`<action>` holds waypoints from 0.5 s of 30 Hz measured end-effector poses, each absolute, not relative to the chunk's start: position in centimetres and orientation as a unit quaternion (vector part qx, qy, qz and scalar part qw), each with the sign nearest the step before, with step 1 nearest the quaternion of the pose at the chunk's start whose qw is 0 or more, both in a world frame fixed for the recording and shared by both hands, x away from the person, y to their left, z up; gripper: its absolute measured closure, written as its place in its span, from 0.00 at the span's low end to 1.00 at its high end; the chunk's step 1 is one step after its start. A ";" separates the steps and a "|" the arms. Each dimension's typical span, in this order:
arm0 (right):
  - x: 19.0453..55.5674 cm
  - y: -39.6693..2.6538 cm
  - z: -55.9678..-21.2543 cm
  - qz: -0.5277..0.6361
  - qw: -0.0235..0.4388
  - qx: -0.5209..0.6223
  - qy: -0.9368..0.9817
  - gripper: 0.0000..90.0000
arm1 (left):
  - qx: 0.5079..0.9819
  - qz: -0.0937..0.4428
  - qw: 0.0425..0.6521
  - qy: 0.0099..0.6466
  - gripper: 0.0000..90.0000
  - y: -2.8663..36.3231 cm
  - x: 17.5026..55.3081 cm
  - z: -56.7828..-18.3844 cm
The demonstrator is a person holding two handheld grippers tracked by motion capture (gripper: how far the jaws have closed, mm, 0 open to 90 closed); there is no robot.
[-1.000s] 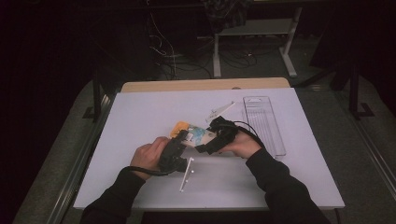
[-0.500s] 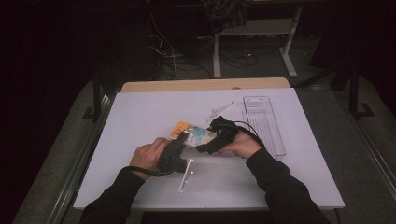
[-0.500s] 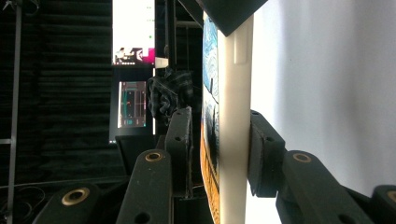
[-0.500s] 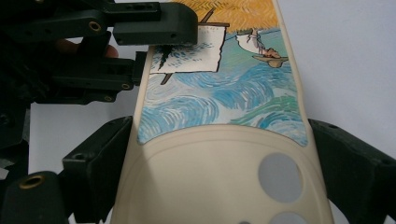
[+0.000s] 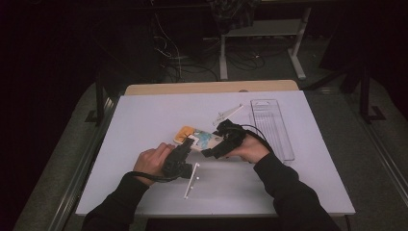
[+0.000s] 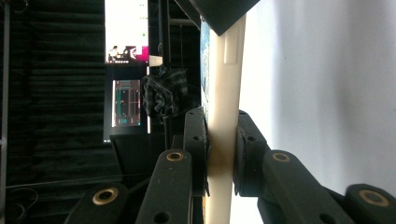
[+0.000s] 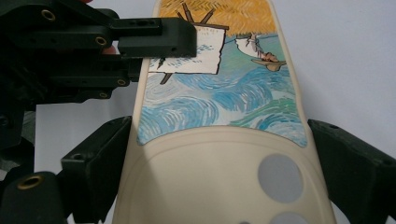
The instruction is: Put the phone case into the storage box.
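The cream phone case (image 7: 219, 154) with the painted picture is held just above the middle of the worktop (image 5: 144, 120), between both hands. The right gripper (image 5: 219, 147) spans its width, jaws closed on the two side edges, apparently to steady it. The left gripper (image 6: 222, 154) has just been closing and now pinches the case's thin edge, likely to flex or peel it. A clear tray (image 5: 272, 127) lies further right.

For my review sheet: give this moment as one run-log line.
left claw: just closed, shut on cream plastic case with painted front | right claw: grips case across its width | case: held between both above white table
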State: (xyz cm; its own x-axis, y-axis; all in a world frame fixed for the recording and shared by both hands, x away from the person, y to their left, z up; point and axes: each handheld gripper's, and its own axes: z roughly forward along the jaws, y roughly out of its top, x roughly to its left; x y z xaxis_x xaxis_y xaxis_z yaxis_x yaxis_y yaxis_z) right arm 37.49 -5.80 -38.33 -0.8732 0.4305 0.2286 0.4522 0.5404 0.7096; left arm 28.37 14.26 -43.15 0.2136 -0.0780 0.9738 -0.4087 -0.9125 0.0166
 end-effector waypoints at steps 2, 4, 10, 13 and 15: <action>37.6 -5.9 -38.3 -0.405 0.008 -0.247 -0.880 0.10 | 0.769 0.605 0.135 -0.158 0.89 14.2 28.3 -43.1; 37.5 -5.8 -38.3 -0.405 0.016 -0.252 -0.879 0.09 | 0.770 0.603 0.135 -0.159 0.89 14.2 28.3 -43.1; 37.4 -5.9 -38.6 -0.397 0.037 -0.244 -0.884 0.03 | 0.773 0.598 0.137 -0.163 0.89 14.2 28.1 -43.1; 37.4 -5.9 -38.7 -0.387 0.028 -0.233 -0.892 0.00 | 0.777 0.594 0.131 -0.162 0.89 14.2 28.1 -43.1; 37.3 -5.9 -38.6 -0.397 0.028 -0.233 -0.887 0.00 | 0.778 0.593 0.129 -0.160 0.89 14.2 28.1 -43.0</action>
